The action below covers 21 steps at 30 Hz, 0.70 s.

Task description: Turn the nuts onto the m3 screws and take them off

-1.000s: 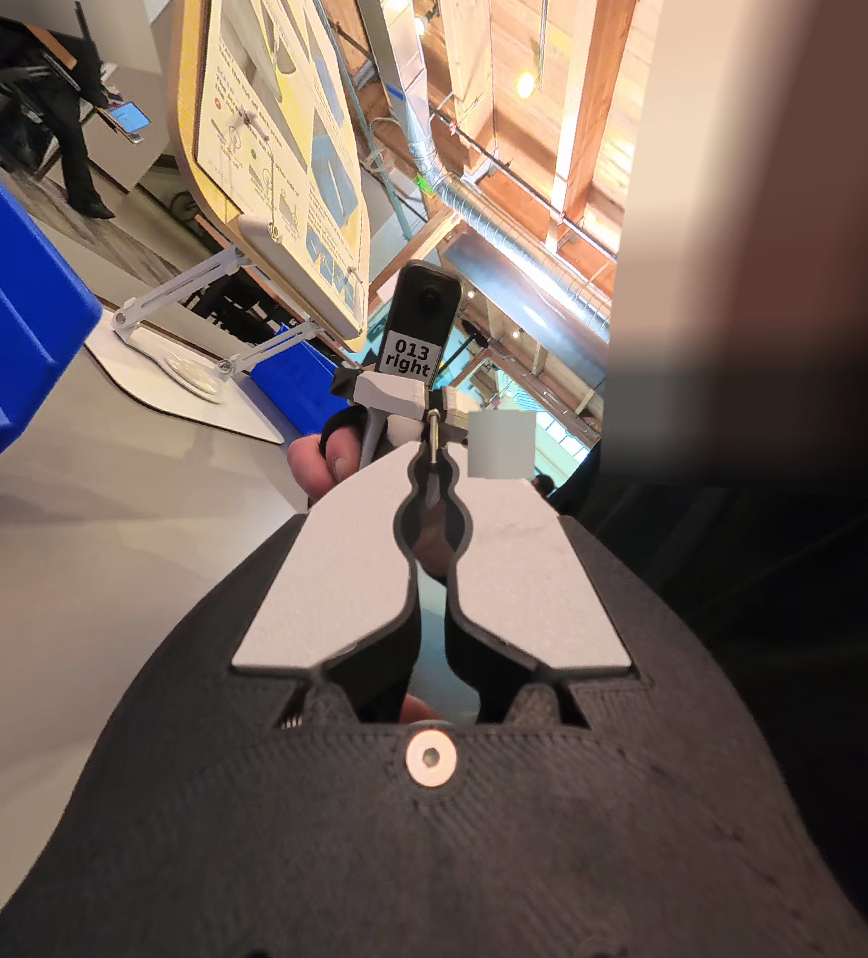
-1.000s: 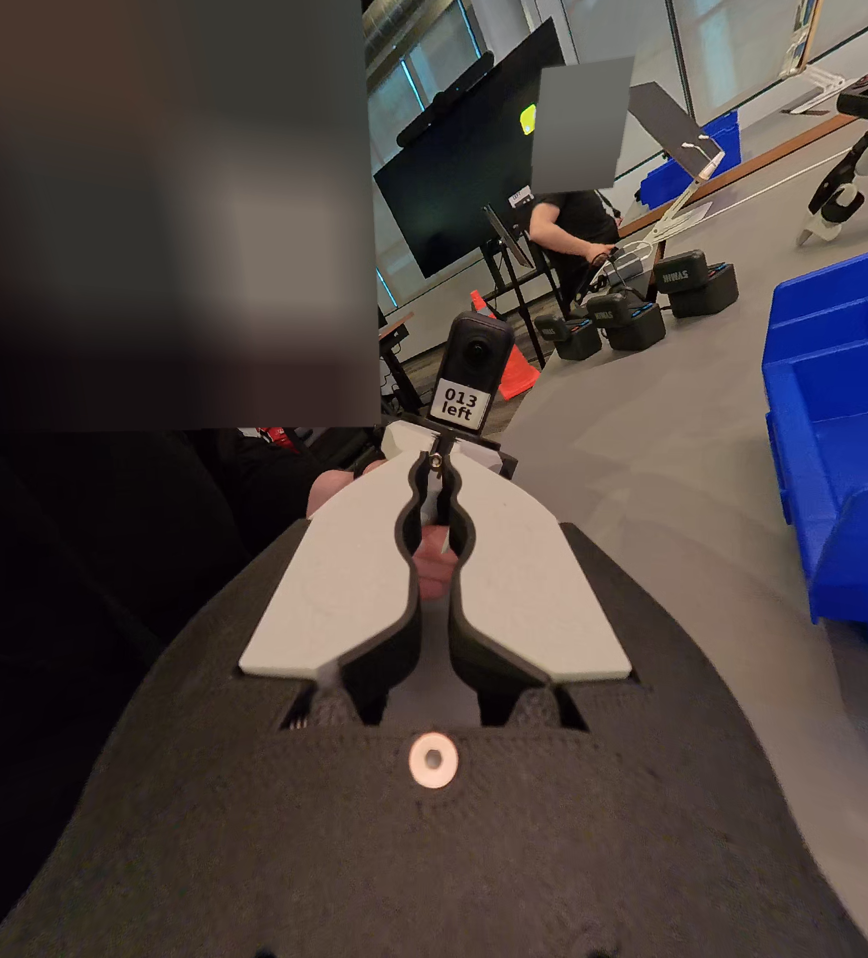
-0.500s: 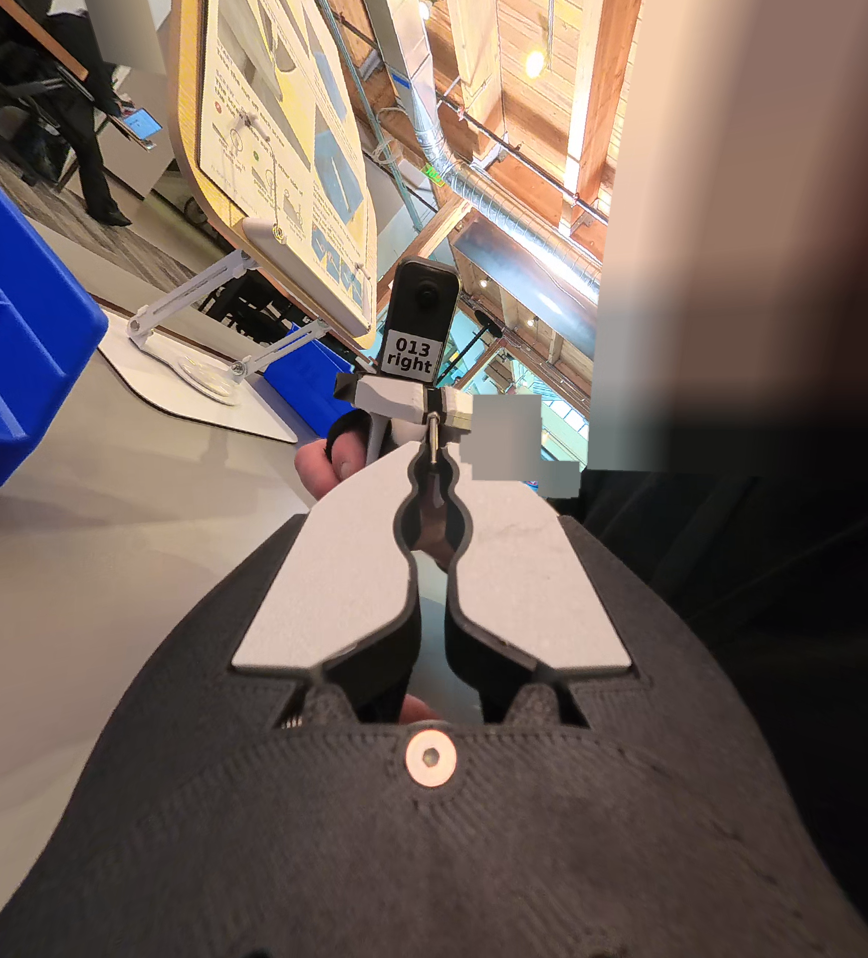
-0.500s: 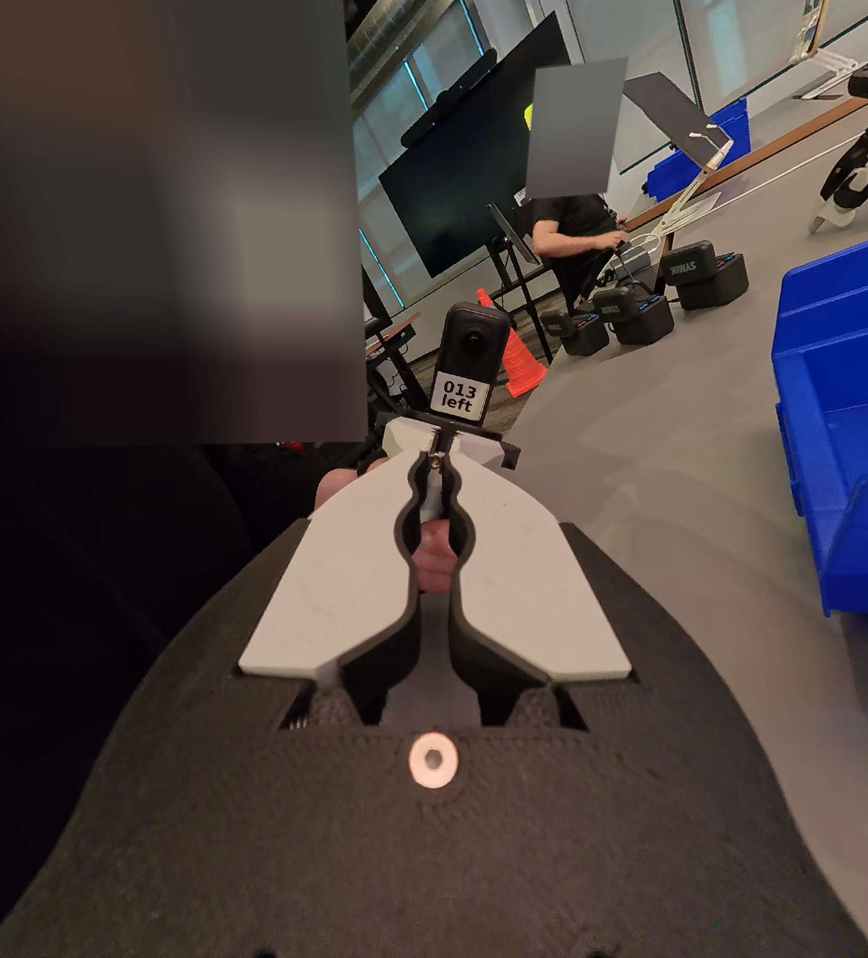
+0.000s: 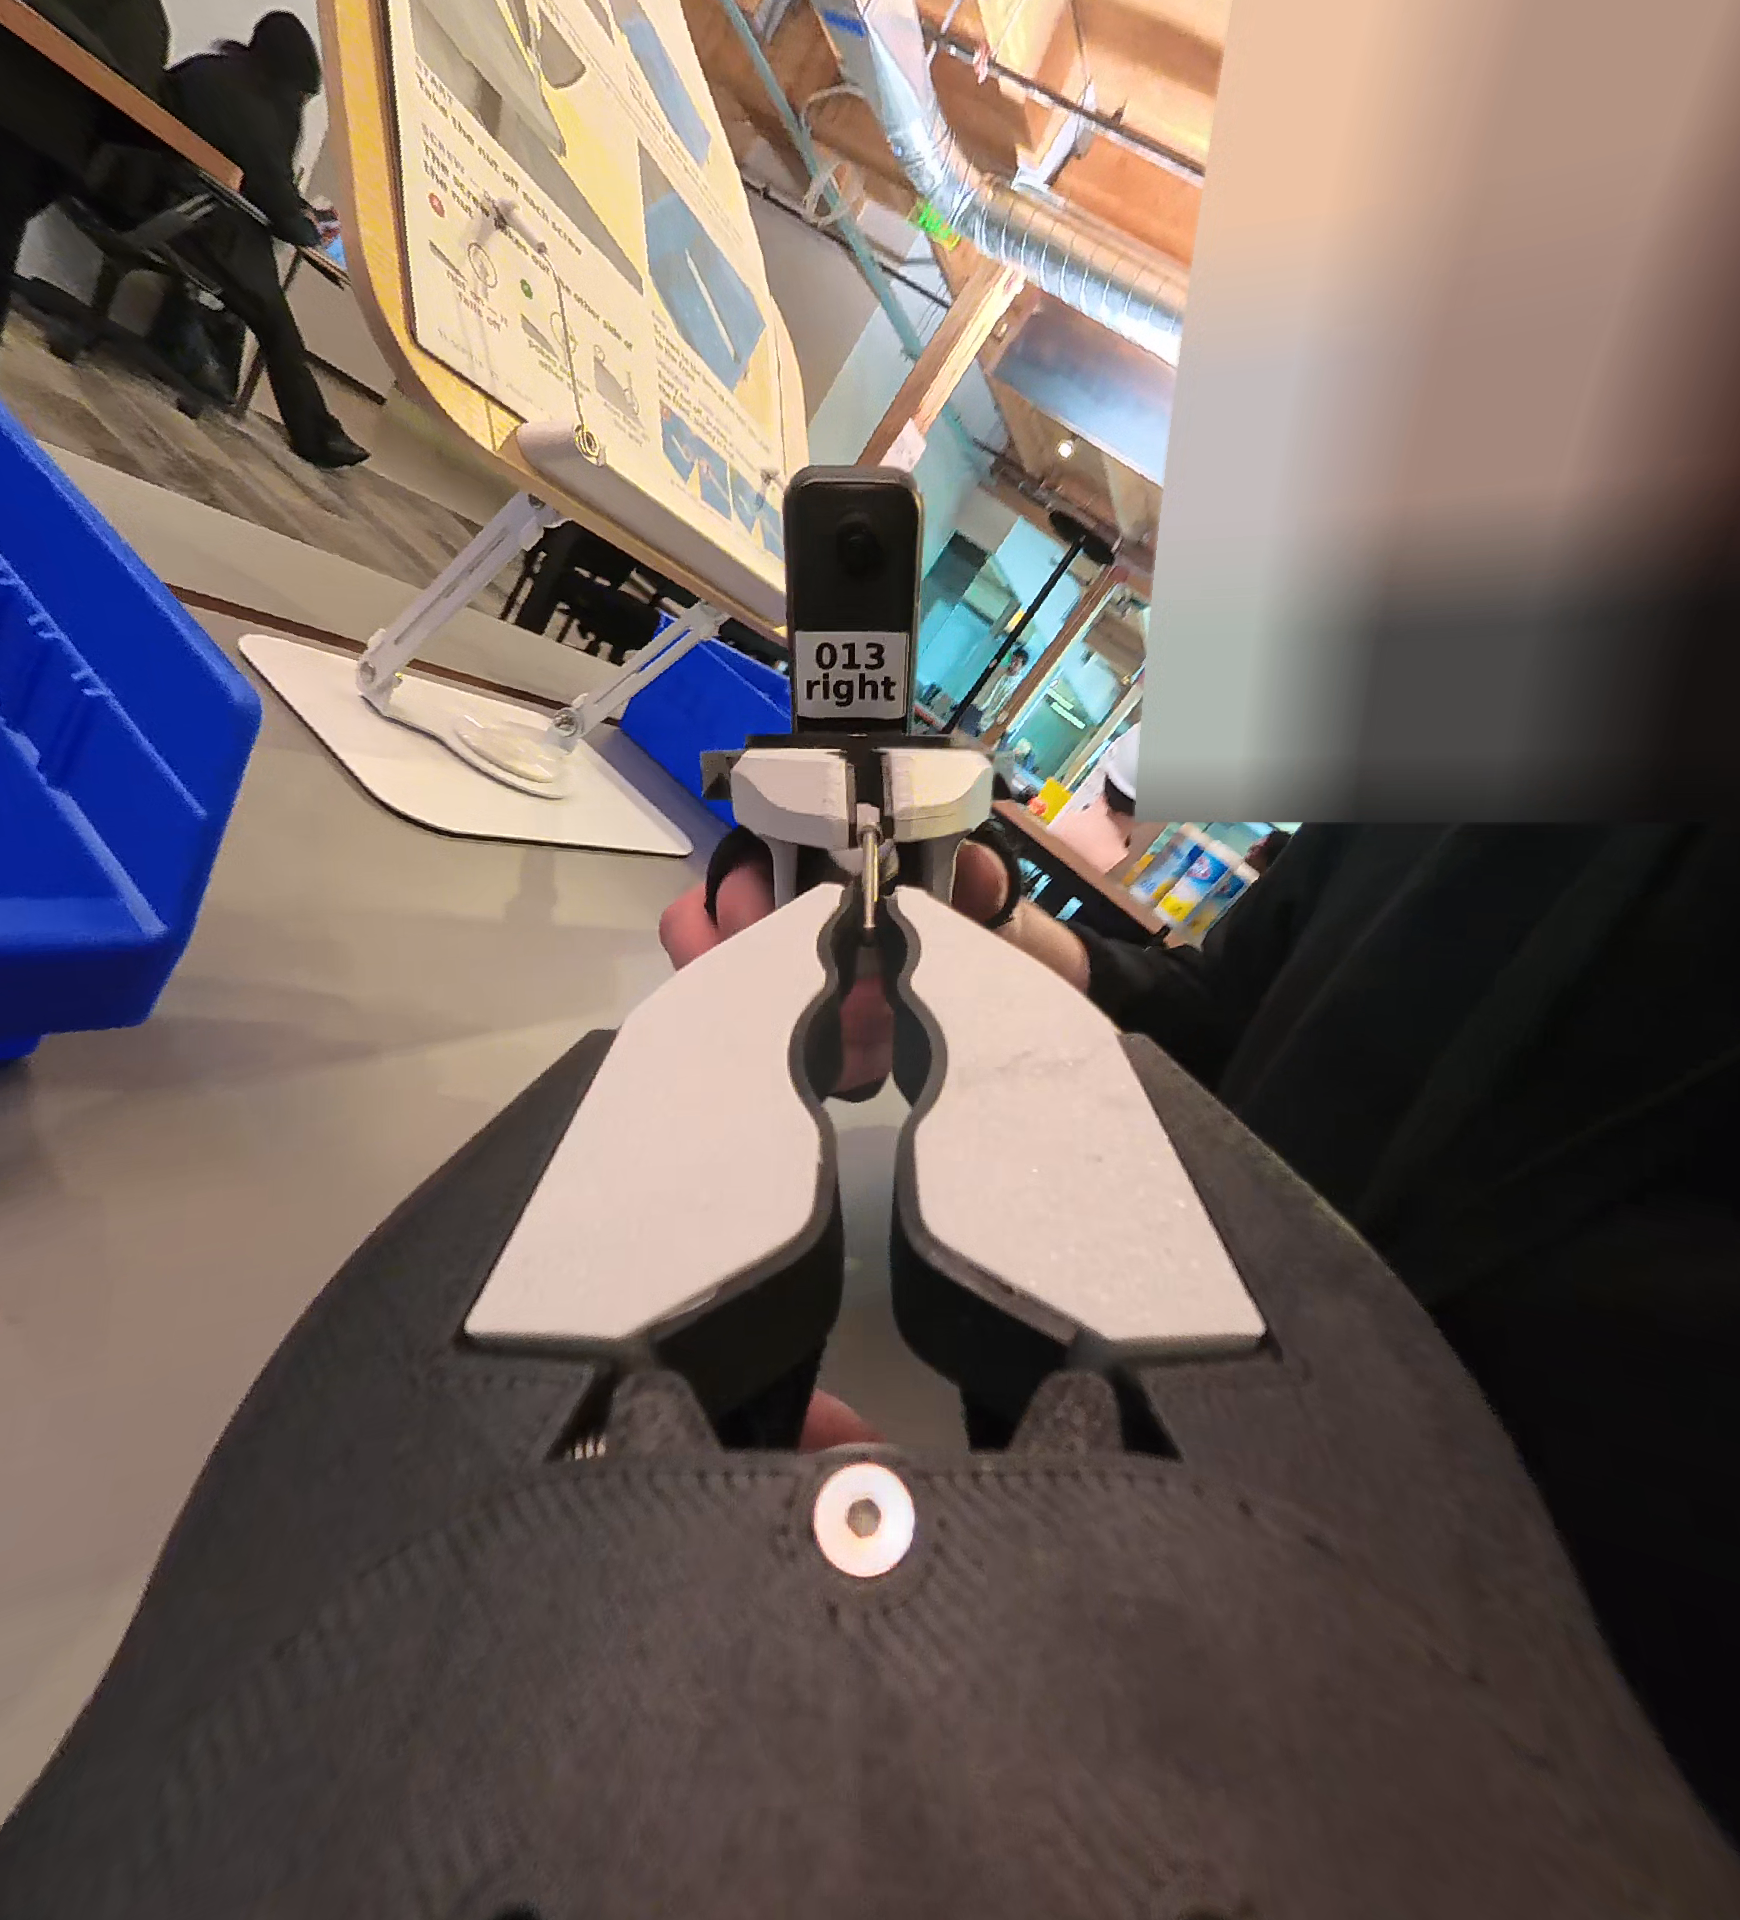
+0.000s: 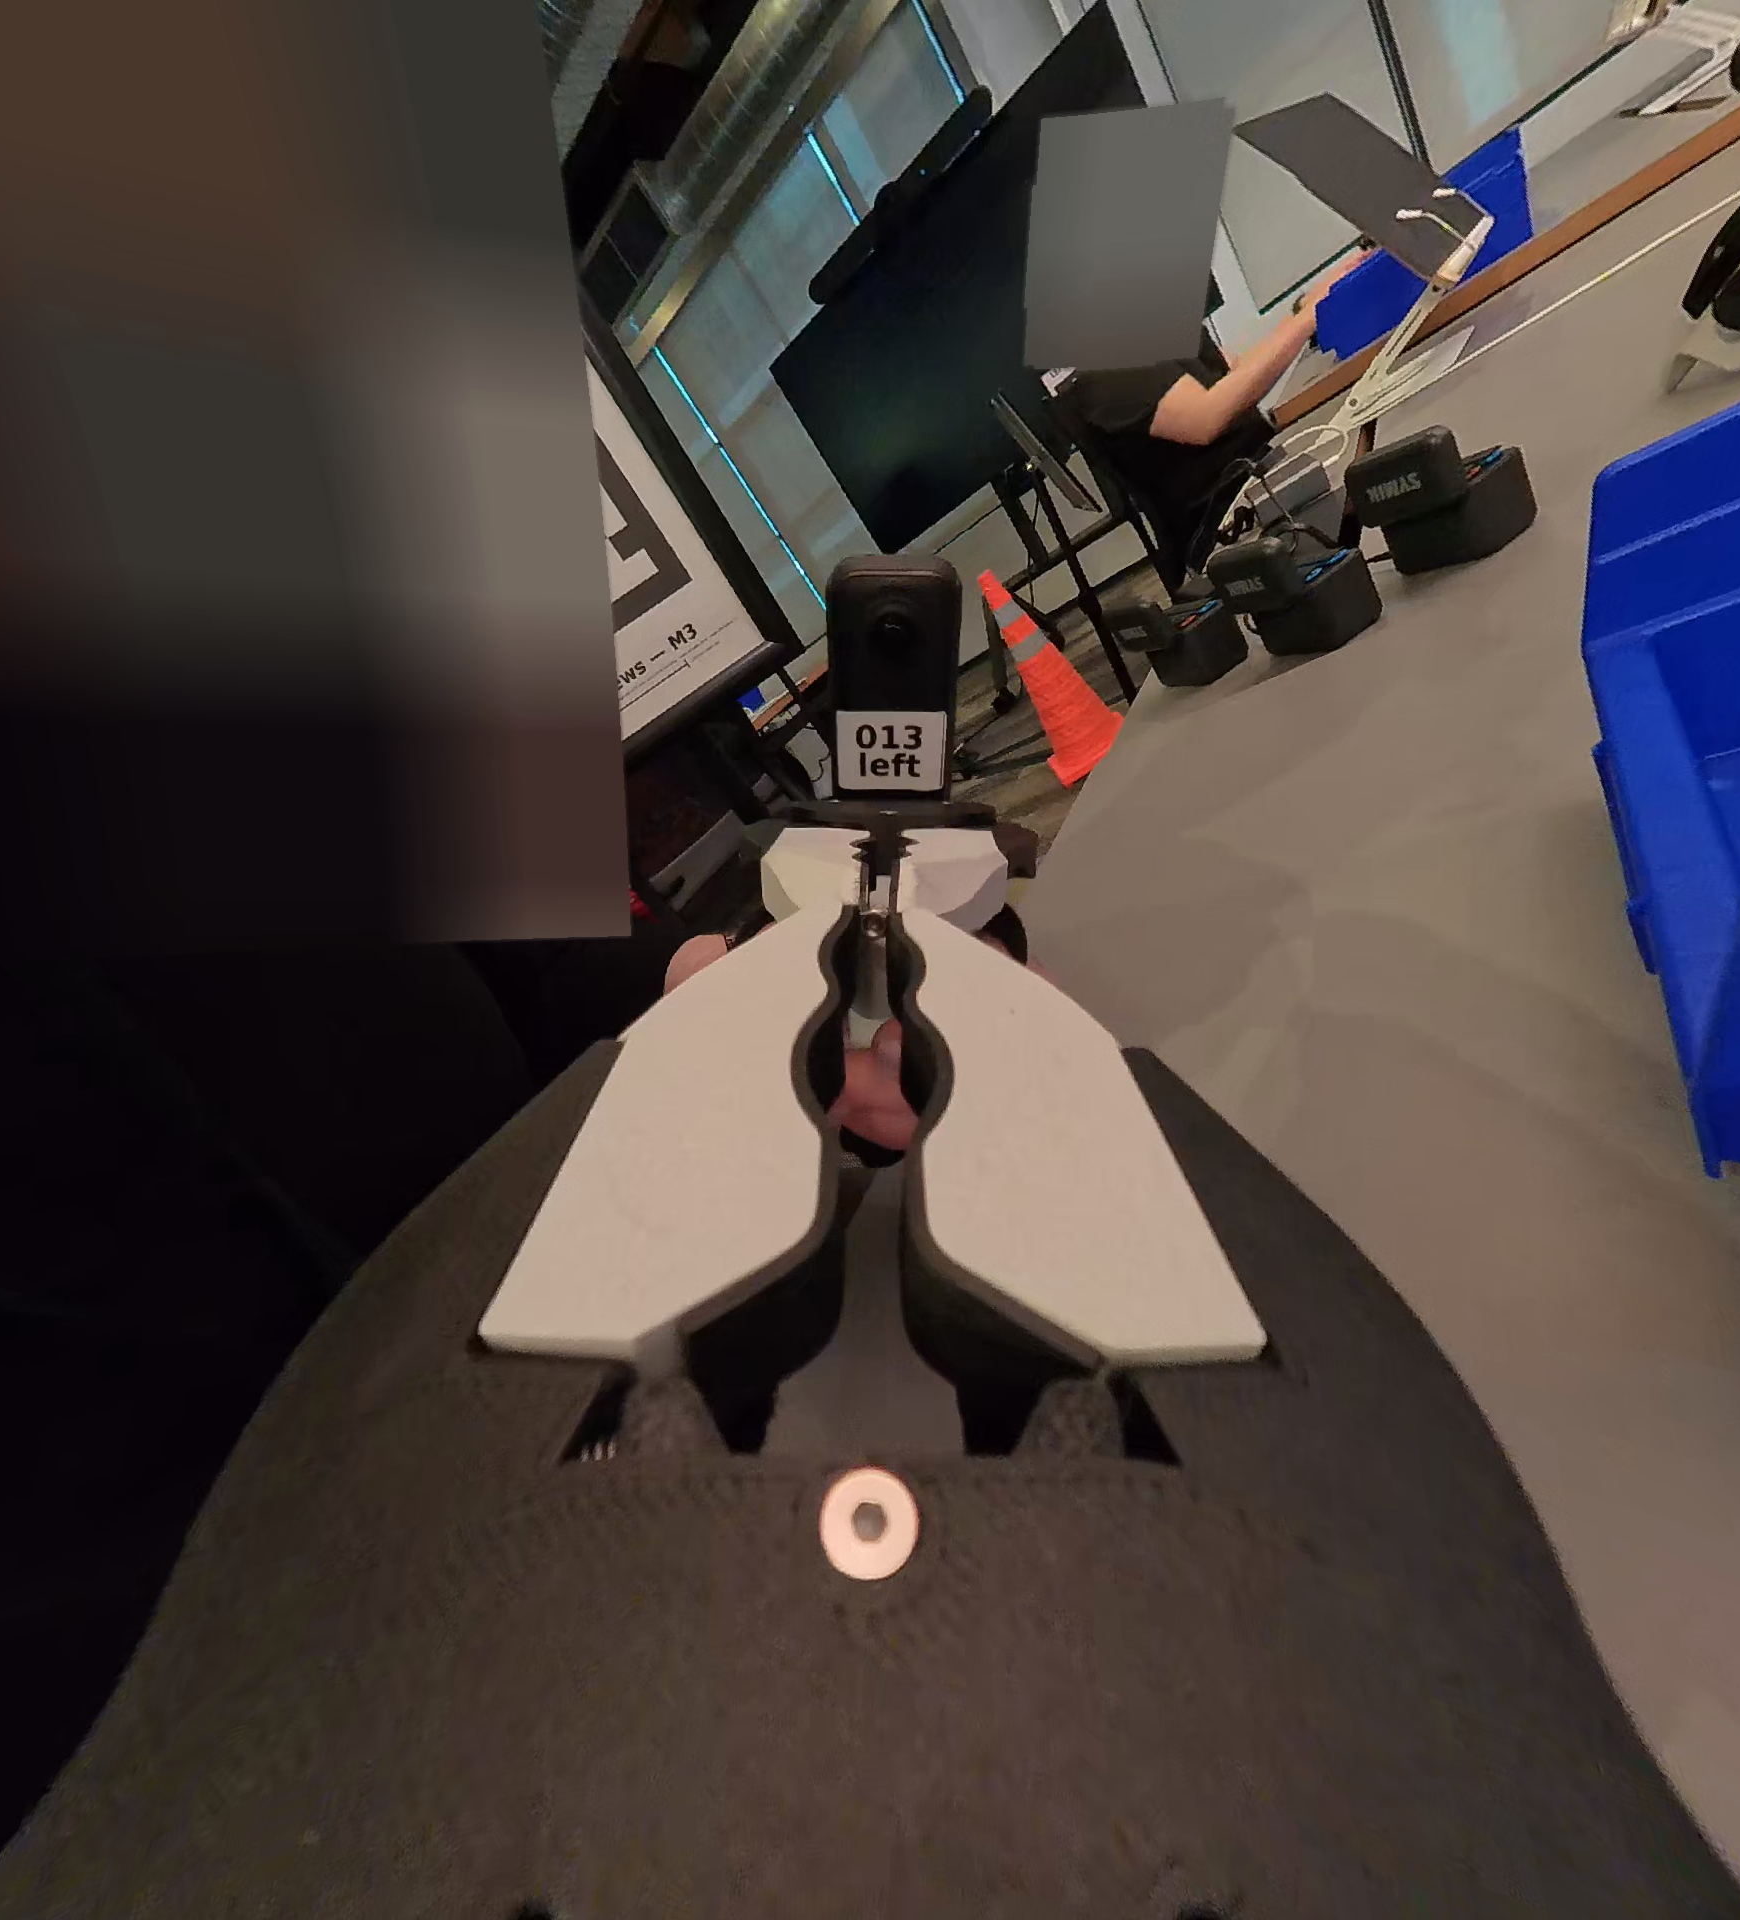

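In the left wrist view, the left gripper (image 5: 866, 914) has its two white fingers drawn nearly together, the tips pinching one end of a thin silver screw (image 5: 872, 871). The screw is a slim, bright metal shank, short and straight, bridging the gap to the right gripper (image 5: 868, 821) facing it just beyond, whose white fingers are closed on its other end. In the right wrist view the right gripper (image 6: 871, 920) clamps a small silver head or nut at its tips; which of the two cannot be made out. The left gripper (image 6: 881, 883) faces it tip to tip. Both are held in the air above a grey table (image 5: 118, 1195). Farther off stand a blue bin (image 5: 35, 790), a tilted instruction board (image 5: 575, 239) on a white stand, and an orange cone (image 6: 1048, 691).
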Available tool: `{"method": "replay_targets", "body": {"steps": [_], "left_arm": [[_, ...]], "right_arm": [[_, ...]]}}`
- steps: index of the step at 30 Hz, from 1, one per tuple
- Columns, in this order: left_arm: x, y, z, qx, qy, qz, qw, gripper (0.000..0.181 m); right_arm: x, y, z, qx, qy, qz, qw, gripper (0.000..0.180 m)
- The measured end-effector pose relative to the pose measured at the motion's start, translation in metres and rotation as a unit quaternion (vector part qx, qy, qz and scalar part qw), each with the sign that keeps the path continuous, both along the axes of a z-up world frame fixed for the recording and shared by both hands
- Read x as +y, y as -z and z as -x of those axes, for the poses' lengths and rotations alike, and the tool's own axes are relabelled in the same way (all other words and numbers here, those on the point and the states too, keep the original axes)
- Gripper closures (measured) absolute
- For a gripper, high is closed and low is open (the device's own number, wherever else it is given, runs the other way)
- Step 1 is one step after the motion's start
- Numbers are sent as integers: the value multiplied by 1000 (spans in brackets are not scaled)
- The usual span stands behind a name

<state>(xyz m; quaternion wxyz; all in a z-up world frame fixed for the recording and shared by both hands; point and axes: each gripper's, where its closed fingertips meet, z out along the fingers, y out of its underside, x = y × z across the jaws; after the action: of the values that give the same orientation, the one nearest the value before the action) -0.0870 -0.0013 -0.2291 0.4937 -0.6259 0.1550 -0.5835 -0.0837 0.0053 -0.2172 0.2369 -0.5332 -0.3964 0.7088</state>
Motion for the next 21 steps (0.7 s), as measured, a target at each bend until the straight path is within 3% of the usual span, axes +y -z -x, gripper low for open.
{"method": "replay_targets", "body": {"steps": [21], "left_arm": [[-2, 6, -5, 86, -15, -45, 995, 178]], "right_arm": [[-2, 5, -4, -14, -10, 32, 999, 175]]}}
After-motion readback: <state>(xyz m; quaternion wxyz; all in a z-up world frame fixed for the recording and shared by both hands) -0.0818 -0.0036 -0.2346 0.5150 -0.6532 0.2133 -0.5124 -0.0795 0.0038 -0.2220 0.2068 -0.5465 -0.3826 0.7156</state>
